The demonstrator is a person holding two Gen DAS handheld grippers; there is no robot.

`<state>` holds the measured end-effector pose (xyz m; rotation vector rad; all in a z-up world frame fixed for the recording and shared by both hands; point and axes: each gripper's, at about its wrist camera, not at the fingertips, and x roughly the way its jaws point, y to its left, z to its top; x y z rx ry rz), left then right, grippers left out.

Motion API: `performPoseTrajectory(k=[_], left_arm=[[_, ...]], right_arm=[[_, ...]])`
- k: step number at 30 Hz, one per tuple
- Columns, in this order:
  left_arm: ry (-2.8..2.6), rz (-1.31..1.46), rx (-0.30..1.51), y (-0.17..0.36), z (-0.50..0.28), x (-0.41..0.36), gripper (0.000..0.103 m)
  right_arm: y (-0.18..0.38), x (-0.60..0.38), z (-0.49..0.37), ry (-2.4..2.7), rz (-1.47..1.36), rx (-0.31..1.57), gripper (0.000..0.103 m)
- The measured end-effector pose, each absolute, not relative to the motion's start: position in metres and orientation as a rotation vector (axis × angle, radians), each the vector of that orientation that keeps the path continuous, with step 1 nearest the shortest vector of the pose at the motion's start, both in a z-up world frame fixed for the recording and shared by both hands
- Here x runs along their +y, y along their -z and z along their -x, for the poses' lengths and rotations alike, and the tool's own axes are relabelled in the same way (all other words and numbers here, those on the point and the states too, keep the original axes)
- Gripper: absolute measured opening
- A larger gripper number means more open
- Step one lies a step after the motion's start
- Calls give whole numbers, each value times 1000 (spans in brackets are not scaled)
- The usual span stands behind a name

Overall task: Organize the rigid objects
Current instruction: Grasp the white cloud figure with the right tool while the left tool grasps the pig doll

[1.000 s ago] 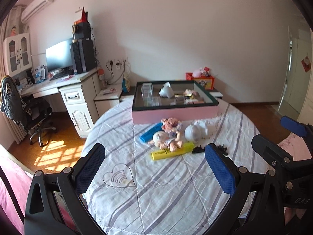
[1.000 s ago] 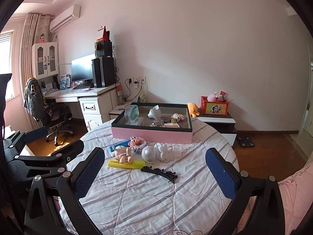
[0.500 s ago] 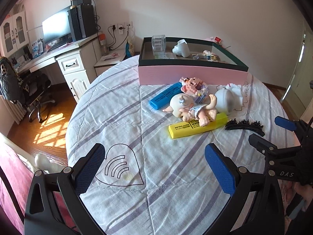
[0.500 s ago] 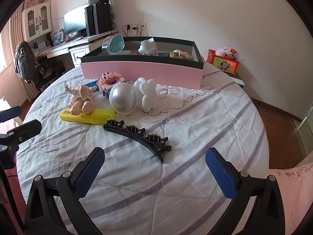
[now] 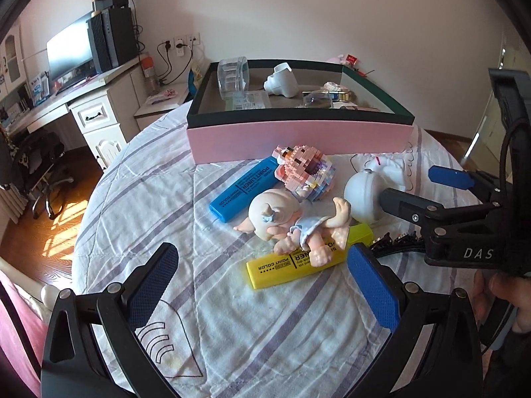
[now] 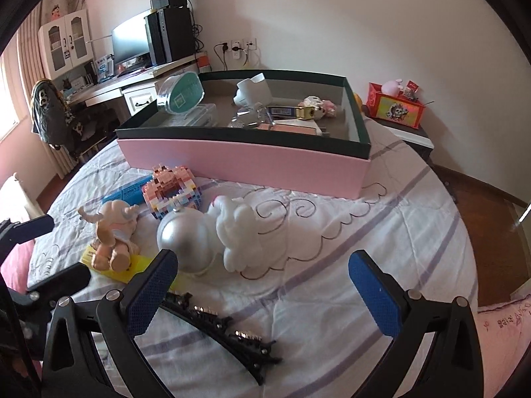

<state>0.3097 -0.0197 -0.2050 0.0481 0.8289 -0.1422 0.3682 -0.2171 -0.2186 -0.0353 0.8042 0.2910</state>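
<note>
On the round table lie a baby doll (image 5: 292, 222) across a yellow highlighter (image 5: 308, 255), a blue highlighter (image 5: 245, 185), a pink block figure (image 5: 305, 169), a white figurine with a silver head (image 6: 212, 232) and a black hair clip (image 6: 222, 328). Behind them stands the pink box with a dark rim (image 5: 298, 132), holding several items. My left gripper (image 5: 262, 295) hangs open just short of the yellow highlighter. My right gripper (image 6: 262, 295) is open above the hair clip, close to the white figurine; the same gripper (image 5: 428, 185) shows beside the figurine in the left wrist view.
A desk with monitor and speakers (image 5: 83, 53) and an office chair (image 5: 30, 165) stand left of the table. A red box of toys (image 6: 395, 106) sits on a low cabinet at back right. The striped tablecloth (image 5: 232, 341) is bare near me.
Both grippers have moved forward and down toward the pile of toys, which now fills more of each view. Both stay open.
</note>
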Motion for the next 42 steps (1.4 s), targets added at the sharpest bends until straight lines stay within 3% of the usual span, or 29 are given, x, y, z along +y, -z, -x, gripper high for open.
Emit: performPoseTrajectory(k=[5,7,11,24,26,42], left_arm=[[133,-31,849,210,-317,-15,103],[132,-19,858,212,-321,-13,103],[146,28,883,217,-327,-12,103],[86,88,948,227,-358,-41,102],[66,89,951,230,-363,-40,88],[99,89,826,208,-324,-13,87]], right_arm=[[224,-209,-397,-401,-26,847,102],[229,-206,-403,-457,-58,868,96],[237,-201,-409,-561,-112,880,73],[227,-264,-386,-373,-225,774,72],[226,-265,-385,-372,-226,765,72],[210,-251,-363,-372,-177,698,72]])
